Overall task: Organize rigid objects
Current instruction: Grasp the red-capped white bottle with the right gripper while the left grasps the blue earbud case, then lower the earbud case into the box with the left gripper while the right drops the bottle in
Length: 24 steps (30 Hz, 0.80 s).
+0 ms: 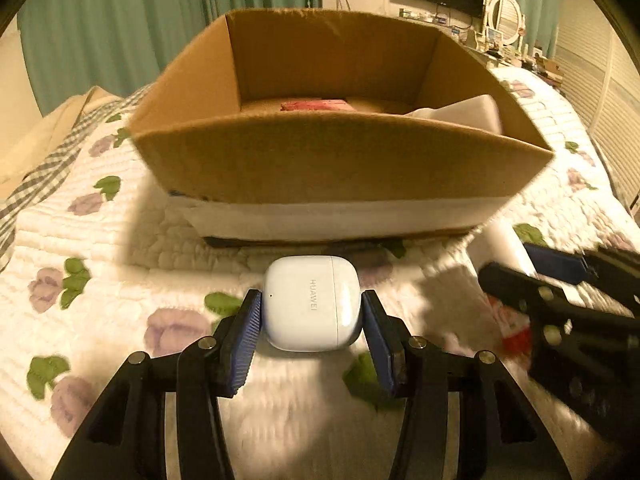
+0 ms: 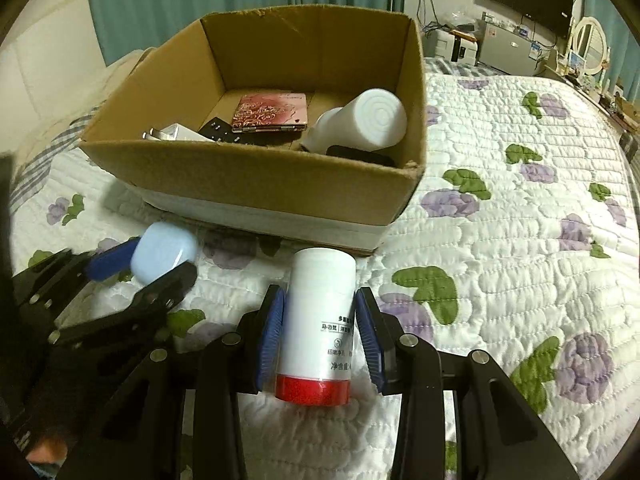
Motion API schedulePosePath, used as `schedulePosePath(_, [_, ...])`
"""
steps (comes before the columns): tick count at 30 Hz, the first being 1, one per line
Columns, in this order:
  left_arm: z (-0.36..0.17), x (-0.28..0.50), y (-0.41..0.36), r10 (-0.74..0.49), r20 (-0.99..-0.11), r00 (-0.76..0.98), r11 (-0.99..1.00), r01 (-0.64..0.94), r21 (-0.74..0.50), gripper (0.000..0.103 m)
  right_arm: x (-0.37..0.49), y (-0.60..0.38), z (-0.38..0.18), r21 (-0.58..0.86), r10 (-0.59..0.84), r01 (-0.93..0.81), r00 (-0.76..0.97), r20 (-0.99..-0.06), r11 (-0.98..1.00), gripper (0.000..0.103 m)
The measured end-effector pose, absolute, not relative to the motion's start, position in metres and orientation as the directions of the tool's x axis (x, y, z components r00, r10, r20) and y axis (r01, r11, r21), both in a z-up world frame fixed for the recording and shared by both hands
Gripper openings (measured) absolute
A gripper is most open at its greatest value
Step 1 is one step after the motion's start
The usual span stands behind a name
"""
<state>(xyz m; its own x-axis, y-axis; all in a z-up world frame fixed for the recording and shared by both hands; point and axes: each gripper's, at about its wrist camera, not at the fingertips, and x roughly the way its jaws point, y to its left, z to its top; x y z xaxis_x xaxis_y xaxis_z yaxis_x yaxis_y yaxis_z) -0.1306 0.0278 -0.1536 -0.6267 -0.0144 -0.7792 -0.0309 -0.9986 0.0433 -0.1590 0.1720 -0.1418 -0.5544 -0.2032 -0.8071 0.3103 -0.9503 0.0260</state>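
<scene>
A white earbud case point(image 1: 312, 303) marked HUAWEI lies on the floral quilt in front of a cardboard box point(image 1: 320, 168). My left gripper point(image 1: 312, 312) is shut on the case, with a blue pad against each side. In the right wrist view my right gripper point(image 2: 320, 320) is shut on a white bottle with a red cap point(image 2: 322, 320), which lies on the quilt with the cap toward the camera. The left gripper and the case point(image 2: 162, 254) show at the left there. The right gripper point(image 1: 560, 292) shows at the right edge of the left wrist view.
The open box point(image 2: 256, 172) holds a pink patterned case point(image 2: 270, 114), a white bottle point(image 2: 360, 124), a white charger point(image 2: 172, 134) and dark flat items point(image 2: 228, 134). The quilt point(image 2: 520, 208) spreads to the right. A desk with a monitor point(image 2: 528, 4) stands beyond the bed.
</scene>
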Motion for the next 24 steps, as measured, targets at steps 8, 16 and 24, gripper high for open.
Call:
schedulePosePath(8, [-0.109,-0.096,0.028,0.002,-0.740,-0.673,-1.000,-0.014,0.011,0.050,-0.128,0.183,-0.102,0.029,-0.212,0.297,-0.608,-0.765,-0.955,0.036])
schedulePosePath(16, [-0.054,-0.061,0.027,0.044,-0.654,-0.756,-0.999,-0.023,-0.040,0.050,-0.099,0.185,-0.058,0.030,-0.245,0.318,-0.662,-0.709,-0.948,0.036])
schedulePosePath(24, [-0.009,-0.078,0.023,0.072,-0.594,-0.801,-0.997,-0.052,-0.050,0.050,-0.117,0.177,-0.018,0.040,-0.302,0.369,-0.689,-0.659,-0.929,0.036])
